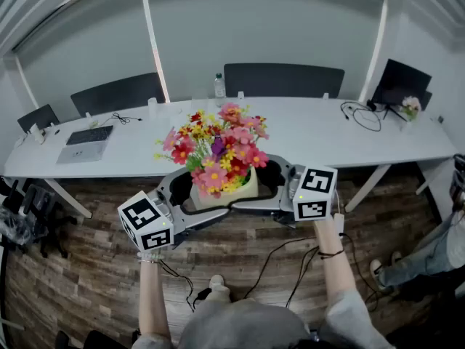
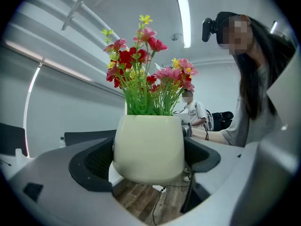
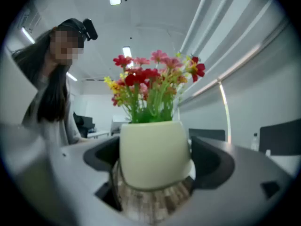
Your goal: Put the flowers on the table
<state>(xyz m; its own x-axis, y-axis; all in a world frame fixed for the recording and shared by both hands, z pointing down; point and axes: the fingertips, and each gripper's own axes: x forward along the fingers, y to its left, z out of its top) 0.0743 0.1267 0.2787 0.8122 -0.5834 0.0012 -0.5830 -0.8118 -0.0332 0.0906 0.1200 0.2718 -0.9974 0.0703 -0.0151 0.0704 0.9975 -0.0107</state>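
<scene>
A cream pot (image 1: 243, 189) of pink, red and yellow flowers (image 1: 218, 150) hangs in the air above the wooden floor, just in front of the long white table (image 1: 327, 133). My left gripper (image 1: 190, 195) clasps the pot from the left and my right gripper (image 1: 275, 184) from the right. In the left gripper view the pot (image 2: 148, 147) fills the gap between the wide-set jaws of the left gripper (image 2: 148, 160), touching both dark pads. The right gripper view shows the same pot (image 3: 153, 154) wedged between the jaws of the right gripper (image 3: 154, 166).
On the table lie a laptop (image 1: 86, 142), a bottle (image 1: 219, 89), cables (image 1: 361, 115) and a small flower bunch (image 1: 411, 105). Dark chairs (image 1: 283, 80) stand behind it. Cables trail on the floor (image 1: 290, 257). Another person's legs (image 1: 425, 257) are at the right.
</scene>
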